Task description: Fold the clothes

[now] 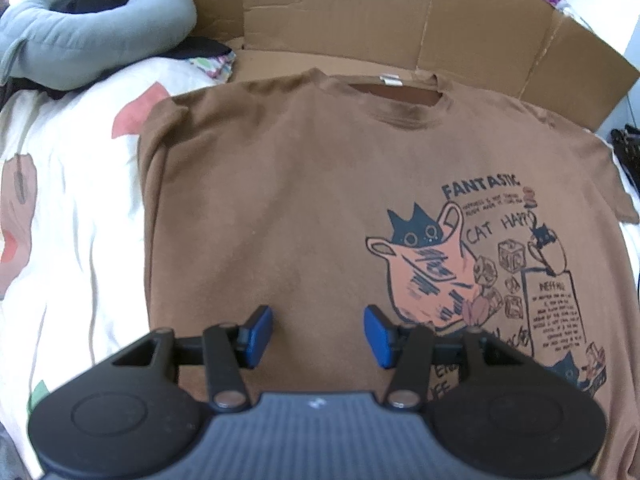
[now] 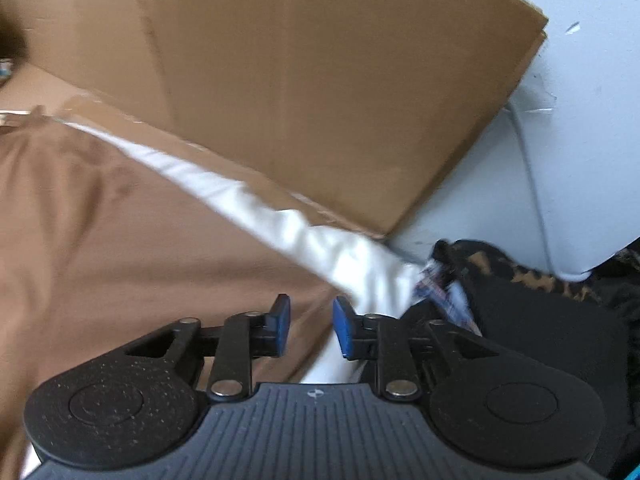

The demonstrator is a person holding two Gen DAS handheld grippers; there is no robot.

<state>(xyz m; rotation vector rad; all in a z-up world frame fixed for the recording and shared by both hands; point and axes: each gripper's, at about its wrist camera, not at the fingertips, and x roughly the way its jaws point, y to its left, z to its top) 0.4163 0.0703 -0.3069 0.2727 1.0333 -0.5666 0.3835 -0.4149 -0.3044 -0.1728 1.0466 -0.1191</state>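
While the brown T-shirt (image 1: 304,200) lies face up on the bed, its collar toward the flattened cardboard (image 1: 400,20) and its cat print toward the shirt's right side, neither gripper has any cloth.

Risks, judged from this layout:
- Left edge of the shirt looks already turned under or bunched along the bedsheet (image 1: 80,220). A fold started without smoothing it could lock in a crooked crease.
- Right gripper (image 2: 310,326) sits over the shirt's edge where it meets the white sheet (image 2: 320,248). A careless pinch here might catch sheet with shirt and drag the bedding.
- Right view is blurred, so the exact hem position under the pads is uncertain.
- Dark clutter (image 2: 540,320) at the bed edge lies near; a sleeve swung that way could snag.

Pose:
- Left gripper (image 1: 318,336) angled steeply down over the lower middle of the shirt, jaws parted wide, nothing between them, pads clear of the fabric.
- Right gripper also angled steeply down, jaws parted narrowly, nothing clamped; whether the pads touch cloth cannot be told.
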